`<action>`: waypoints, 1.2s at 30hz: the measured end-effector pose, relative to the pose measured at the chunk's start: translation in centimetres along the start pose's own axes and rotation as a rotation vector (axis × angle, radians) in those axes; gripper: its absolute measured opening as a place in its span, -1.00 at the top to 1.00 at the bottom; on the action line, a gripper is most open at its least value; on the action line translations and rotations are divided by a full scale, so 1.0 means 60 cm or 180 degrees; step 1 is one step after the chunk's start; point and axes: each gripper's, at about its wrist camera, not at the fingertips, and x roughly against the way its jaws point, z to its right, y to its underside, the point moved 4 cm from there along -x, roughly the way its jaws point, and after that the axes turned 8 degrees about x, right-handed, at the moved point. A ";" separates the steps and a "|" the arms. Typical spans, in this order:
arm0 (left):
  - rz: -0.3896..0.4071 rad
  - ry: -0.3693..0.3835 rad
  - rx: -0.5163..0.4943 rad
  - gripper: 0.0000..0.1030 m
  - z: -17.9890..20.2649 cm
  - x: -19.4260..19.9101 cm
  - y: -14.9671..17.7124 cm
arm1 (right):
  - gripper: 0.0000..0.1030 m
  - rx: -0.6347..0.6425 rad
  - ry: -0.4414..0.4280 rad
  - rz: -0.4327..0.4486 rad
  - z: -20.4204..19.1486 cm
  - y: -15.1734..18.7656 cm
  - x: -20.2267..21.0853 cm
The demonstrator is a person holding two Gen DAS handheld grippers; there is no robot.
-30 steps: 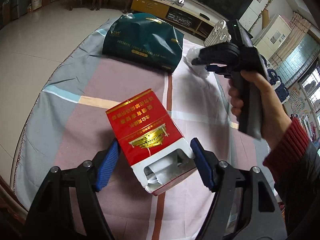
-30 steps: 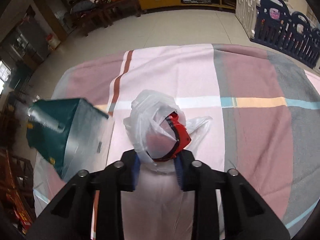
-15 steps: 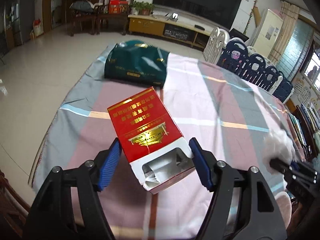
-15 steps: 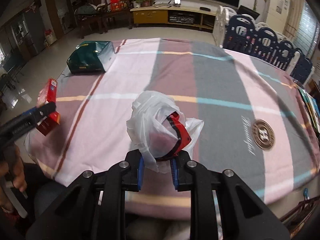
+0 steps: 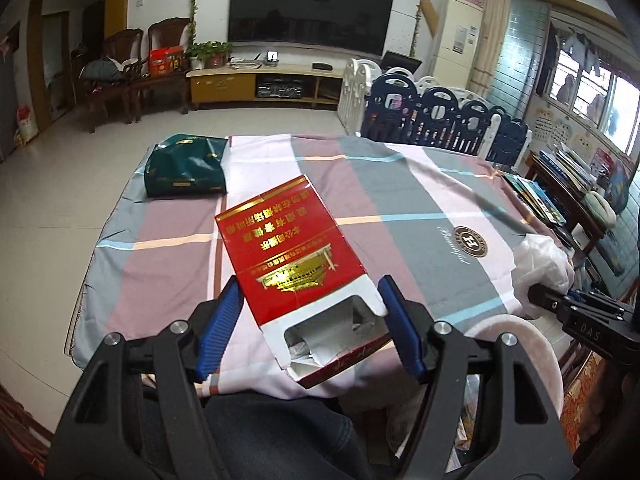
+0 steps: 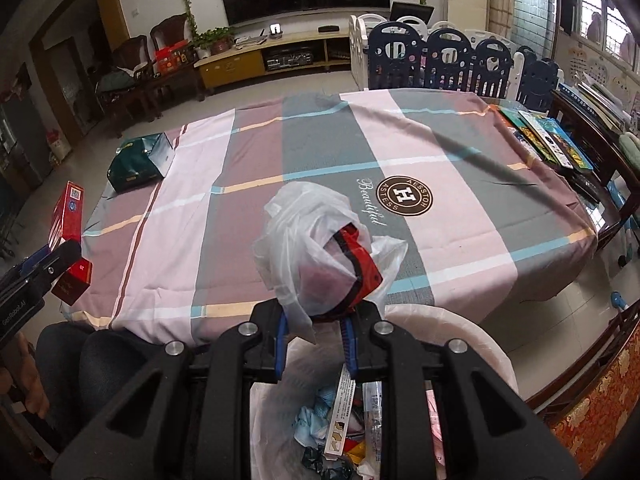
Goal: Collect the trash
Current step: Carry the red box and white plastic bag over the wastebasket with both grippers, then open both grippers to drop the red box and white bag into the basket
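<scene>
My left gripper (image 5: 310,316) is shut on a red carton (image 5: 288,248) with gold print and a torn white end. It holds the carton above the near edge of the checked tablecloth (image 5: 400,200). My right gripper (image 6: 314,332) is shut on a crumpled white plastic bag (image 6: 304,232) with something red inside. That bag hangs over a trash bin (image 6: 472,340) lined in pale plastic, which holds several scraps. In the right wrist view the red carton (image 6: 66,216) shows at the far left. In the left wrist view the plastic bag (image 5: 544,260) shows at the far right.
A dark green bag (image 6: 138,160) lies at the table's far left corner. Books (image 6: 548,136) are stacked along the right side. A person's dark-trousered legs (image 5: 260,432) sit below the near edge. A blue and white playpen fence (image 6: 452,60) stands behind the table.
Both grippers drew back and up toward the near table edge. The right one carried the plastic bag from beside the green bag to over the bin. The left kept its hold on the red carton.
</scene>
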 end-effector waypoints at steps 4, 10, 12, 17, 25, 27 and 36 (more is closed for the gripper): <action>-0.0035 0.0070 -0.0058 -0.35 0.021 0.016 0.013 | 0.56 -0.0059 0.0005 0.0077 0.013 0.007 0.027; -0.0068 0.0171 -0.0183 -0.35 0.055 0.031 0.028 | 0.56 -0.0135 0.0042 0.0147 0.032 0.018 0.060; -0.0061 0.0206 -0.0211 -0.35 0.063 0.035 0.029 | 0.56 -0.0130 0.0065 0.0156 0.036 0.020 0.068; -0.0061 0.0253 -0.0239 -0.35 0.071 0.040 0.029 | 0.56 -0.0120 0.0093 0.0132 0.041 0.032 0.077; -0.0023 0.0281 -0.0241 -0.35 0.080 0.061 0.024 | 0.56 -0.0172 0.0226 0.0179 0.077 0.046 0.111; -0.0014 0.0305 -0.0268 -0.35 0.086 0.067 0.025 | 0.56 -0.0128 0.0281 0.0151 0.080 0.055 0.114; -0.0139 0.0486 -0.0295 -0.35 0.120 0.093 0.043 | 0.56 -0.0345 0.0067 -0.0473 0.070 0.163 0.059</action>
